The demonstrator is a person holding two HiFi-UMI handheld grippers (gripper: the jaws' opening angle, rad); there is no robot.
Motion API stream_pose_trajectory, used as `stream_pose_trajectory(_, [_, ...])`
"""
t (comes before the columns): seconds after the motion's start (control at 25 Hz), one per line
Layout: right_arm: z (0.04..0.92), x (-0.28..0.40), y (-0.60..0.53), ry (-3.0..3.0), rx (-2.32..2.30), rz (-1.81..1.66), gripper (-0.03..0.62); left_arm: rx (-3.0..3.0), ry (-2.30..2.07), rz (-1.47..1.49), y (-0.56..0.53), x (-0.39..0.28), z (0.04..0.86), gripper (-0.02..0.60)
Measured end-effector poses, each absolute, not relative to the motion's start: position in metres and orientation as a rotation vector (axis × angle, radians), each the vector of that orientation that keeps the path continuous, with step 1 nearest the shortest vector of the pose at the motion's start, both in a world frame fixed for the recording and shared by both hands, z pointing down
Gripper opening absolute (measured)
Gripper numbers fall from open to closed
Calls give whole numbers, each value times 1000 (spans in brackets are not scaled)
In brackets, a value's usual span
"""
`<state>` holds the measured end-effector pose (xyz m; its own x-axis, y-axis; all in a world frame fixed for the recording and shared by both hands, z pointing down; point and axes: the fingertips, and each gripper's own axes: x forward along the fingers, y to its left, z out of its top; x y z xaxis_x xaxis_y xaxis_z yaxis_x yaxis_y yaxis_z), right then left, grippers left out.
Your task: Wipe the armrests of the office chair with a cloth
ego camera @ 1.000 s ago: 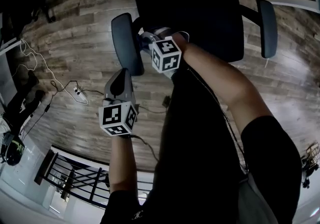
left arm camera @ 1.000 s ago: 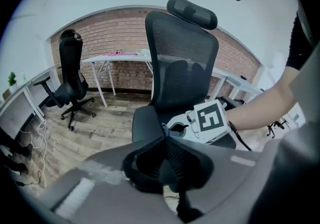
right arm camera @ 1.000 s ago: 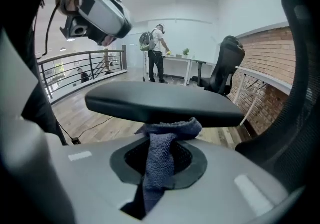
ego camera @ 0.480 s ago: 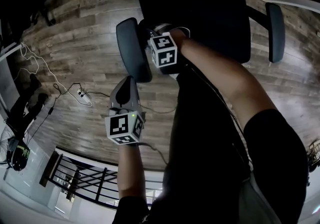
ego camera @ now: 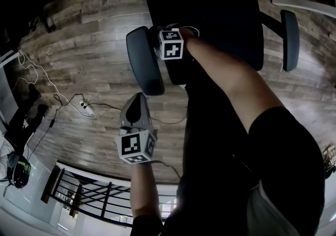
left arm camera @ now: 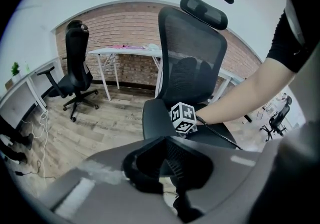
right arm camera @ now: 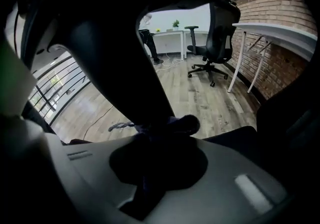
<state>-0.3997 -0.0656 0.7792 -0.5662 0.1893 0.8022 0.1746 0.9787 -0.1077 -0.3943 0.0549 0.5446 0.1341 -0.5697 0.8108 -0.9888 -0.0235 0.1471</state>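
Gripping a dark cloth (right arm camera: pixel 172 124), the right gripper (ego camera: pixel 159 40) has its fingers closed on the bunched fabric. A frayed end sticks out to the left in the right gripper view. From the head view the cloth is almost wholly hidden under the gripper and its marker cube, so its colour and full extent are hard to make out. It sits at the right edge of the left armrest (ego camera: pixel 144 61), toward that pad's far end. In the right gripper view the armrest is only a dark bulk rising just behind the cloth, and the two appear to touch.

The armrest's long axis runs near to far, its near end slightly to the right. Bare wooden floor (ego camera: pixel 79 45) lies open along its whole left side, while the black seat (ego camera: pixel 210 14) closes it in on the right. The other armrest (ego camera: pixel 290 40) stands well apart at the right, parallel and uncovered. The chair's far part is cut off by the top of the frame, and the person's forearm (ego camera: pixel 231 77) and dark clothing cover the near right.

The left gripper (ego camera: pixel 135 104) hangs near the armrest's near end without touching it. Its fingers are closed with nothing between them and point toward the far side. A cable (ego camera: pixel 52 80) trails over the floor at the left.
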Motion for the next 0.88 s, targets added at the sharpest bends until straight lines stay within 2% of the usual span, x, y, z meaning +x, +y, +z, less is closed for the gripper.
stream_pose_trajectory(0.24, [767, -396, -68, -2171, -243, 19, 46, 1643, -1565, 674, 51, -399, 535, 6])
stream_pose_trajectory(0.52, [690, -386, -58, -2323, -282, 29, 46, 1636, -1599, 622, 42, -404, 518, 6])
stream_pose_trajectory(0.88, [664, -348, -47, -2284, -255, 137, 46, 1555, -1753, 573, 18, -453, 478, 6])
